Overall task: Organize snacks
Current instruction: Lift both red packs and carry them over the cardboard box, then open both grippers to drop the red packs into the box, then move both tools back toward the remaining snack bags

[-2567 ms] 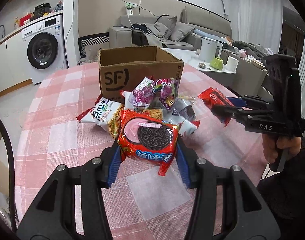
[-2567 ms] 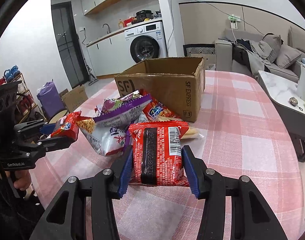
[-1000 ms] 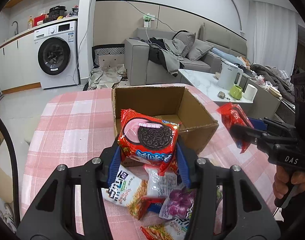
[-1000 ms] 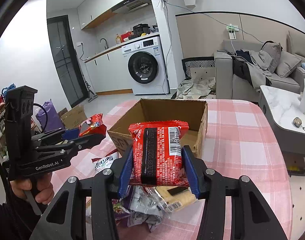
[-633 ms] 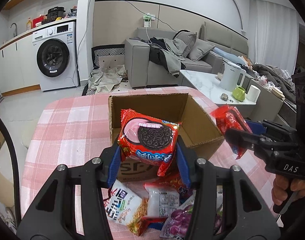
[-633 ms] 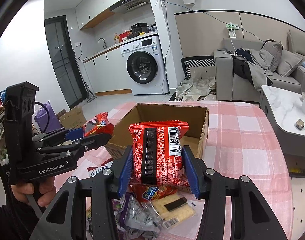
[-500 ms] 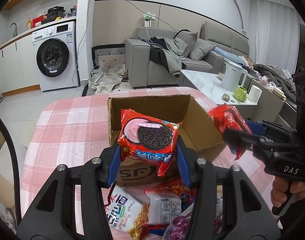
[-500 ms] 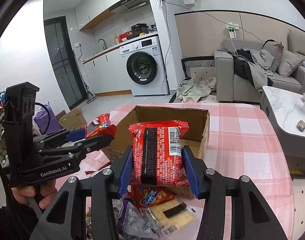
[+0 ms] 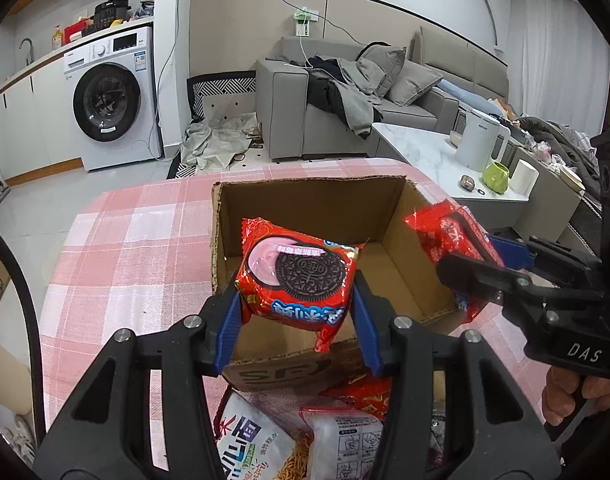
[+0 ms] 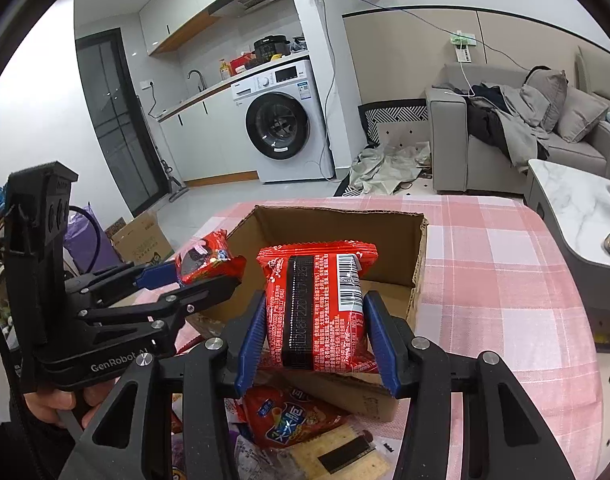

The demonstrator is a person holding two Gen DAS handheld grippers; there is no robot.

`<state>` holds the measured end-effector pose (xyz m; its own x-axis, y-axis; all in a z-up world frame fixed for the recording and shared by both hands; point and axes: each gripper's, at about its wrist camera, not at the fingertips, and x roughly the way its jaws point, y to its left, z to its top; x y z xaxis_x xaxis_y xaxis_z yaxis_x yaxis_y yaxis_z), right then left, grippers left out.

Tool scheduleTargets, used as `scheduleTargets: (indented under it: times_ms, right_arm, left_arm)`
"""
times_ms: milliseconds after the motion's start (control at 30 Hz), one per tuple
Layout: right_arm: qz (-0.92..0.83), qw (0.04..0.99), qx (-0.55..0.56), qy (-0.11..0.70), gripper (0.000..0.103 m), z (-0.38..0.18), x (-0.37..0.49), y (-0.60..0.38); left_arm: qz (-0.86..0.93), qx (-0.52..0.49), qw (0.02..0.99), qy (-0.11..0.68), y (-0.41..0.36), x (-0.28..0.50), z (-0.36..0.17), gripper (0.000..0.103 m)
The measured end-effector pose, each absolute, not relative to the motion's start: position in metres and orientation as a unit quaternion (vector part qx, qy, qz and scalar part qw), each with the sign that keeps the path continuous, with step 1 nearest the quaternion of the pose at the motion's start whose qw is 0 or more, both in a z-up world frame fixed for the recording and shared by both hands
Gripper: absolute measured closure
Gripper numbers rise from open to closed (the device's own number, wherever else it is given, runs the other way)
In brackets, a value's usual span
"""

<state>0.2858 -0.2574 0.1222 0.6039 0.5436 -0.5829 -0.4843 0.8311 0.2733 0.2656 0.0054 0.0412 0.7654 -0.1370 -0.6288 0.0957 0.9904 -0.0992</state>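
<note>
Pink-checked worktop (image 9: pixel 117 248), sofa (image 9: pixel 345 112) beyond; both grippers, left gripper (image 9: pixel 295 312) and right gripper (image 10: pixel 315 340), clamp red snack packs over the open cardboard box (image 9: pixel 305 200).

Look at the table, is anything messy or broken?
Yes, a bit messy. Loose snack packets lie in a jumble on the pink checked tablecloth in front of the cardboard box, overlapping each other. The box's top edges look ragged and torn. Nothing looks spilled, and the two red packets held over the box seem intact.
</note>
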Motion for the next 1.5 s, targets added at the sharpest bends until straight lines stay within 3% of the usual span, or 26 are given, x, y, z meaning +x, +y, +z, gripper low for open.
scheduleTargets:
  times_ms: [567,667,700,767,833,900,933,967,1500]
  right_arm:
    - [0.283,0.891,0.051,0.352,0.054,0.11,0.305,-0.254]
    - [0.281,0.895,0.053,0.343,0.053,0.115,0.302,-0.258]
    - [0.28,0.896,0.051,0.341,0.051,0.117,0.3,-0.26]
    - [0.282,0.896,0.051,0.338,0.041,0.12,0.296,-0.264]
    - [0.282,0.898,0.058,0.333,0.017,0.123,0.291,-0.271]
    - [0.288,0.896,0.07,0.331,0.004,0.126,0.283,-0.279]
    - [0.292,0.894,0.074,0.333,0.002,0.126,0.28,-0.283]
    - [0.293,0.893,0.074,0.334,0.001,0.126,0.276,-0.285]
    - [0.275,0.904,0.033,0.325,0.0,0.122,0.207,-0.304]
  left_arm:
    - [-0.07,-0.03,0.933,0.353,-0.001,0.286,0.019,0.056]
    - [-0.07,-0.034,0.932,0.353,0.001,0.285,0.02,0.048]
    - [-0.071,-0.035,0.933,0.352,0.0,0.284,0.021,0.046]
    - [-0.072,-0.038,0.935,0.345,0.004,0.279,0.024,0.023]
    - [-0.075,-0.046,0.94,0.33,0.007,0.269,0.029,0.018]
    - [-0.077,-0.052,0.94,0.327,0.011,0.259,0.032,0.013]
    - [-0.073,-0.051,0.941,0.328,0.011,0.254,0.034,0.005]
    - [-0.067,-0.049,0.942,0.325,0.011,0.249,0.035,0.001]
    - [-0.052,-0.046,0.945,0.319,0.025,0.147,0.034,0.001]
